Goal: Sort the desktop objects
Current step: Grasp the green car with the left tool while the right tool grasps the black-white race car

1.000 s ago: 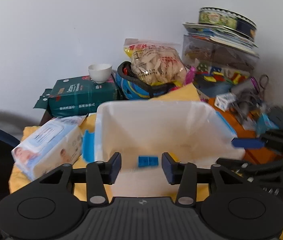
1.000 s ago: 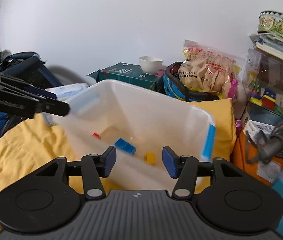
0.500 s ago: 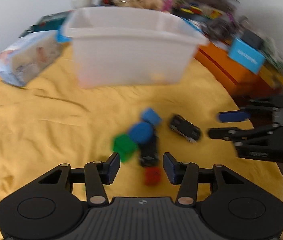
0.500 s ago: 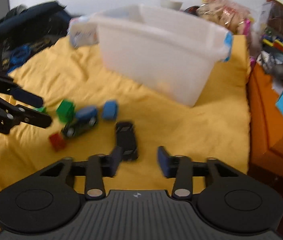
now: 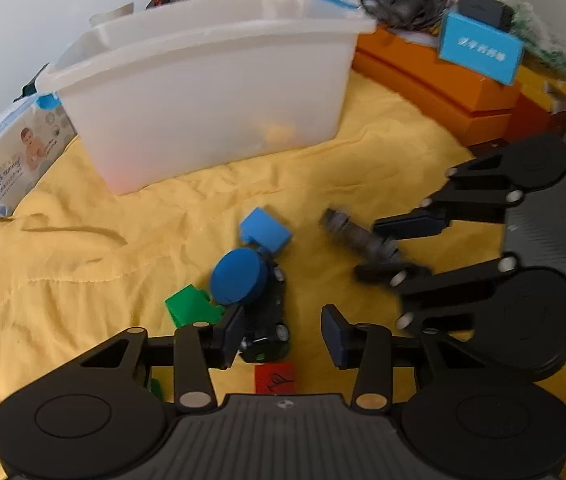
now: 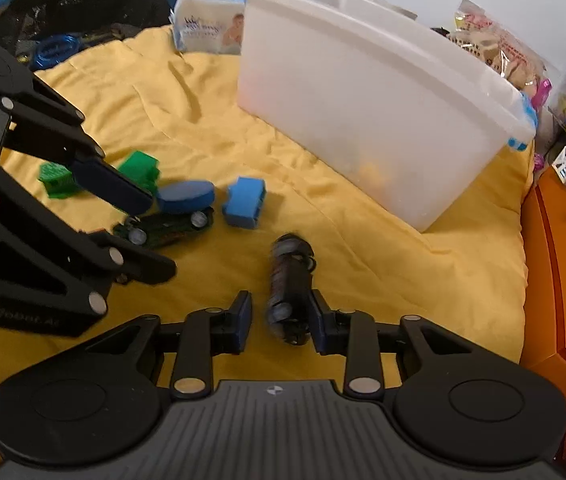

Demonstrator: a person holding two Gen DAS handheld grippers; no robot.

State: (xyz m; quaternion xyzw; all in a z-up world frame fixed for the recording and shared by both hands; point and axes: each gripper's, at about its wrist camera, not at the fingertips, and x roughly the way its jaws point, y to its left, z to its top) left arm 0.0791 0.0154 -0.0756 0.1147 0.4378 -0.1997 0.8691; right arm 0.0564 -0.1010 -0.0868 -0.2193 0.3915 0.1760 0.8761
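Note:
A white plastic bin (image 5: 211,92) stands on the yellow cloth; it also shows in the right wrist view (image 6: 371,116). In front of it lie a blue block (image 5: 267,232), a blue disc (image 5: 239,276) resting on a dark green toy car (image 5: 267,328), green blocks (image 5: 191,308), a red block (image 5: 275,376) and a black toy car (image 6: 289,284). My left gripper (image 5: 281,336) is open around the front of the green car. My right gripper (image 6: 281,320) is open, its jaws either side of the black car's near end.
A pack of baby wipes (image 5: 11,156) lies left of the bin. Orange boxes (image 5: 443,80) and a blue box (image 5: 479,52) edge the cloth on the right. Snack bags and clutter stand behind the bin. A dark bag (image 6: 63,4) lies at far left in the right wrist view.
Both grippers have come from above the bin down to the cloth. The left now straddles the green car, the right straddles the black car, with its jaws a little narrower.

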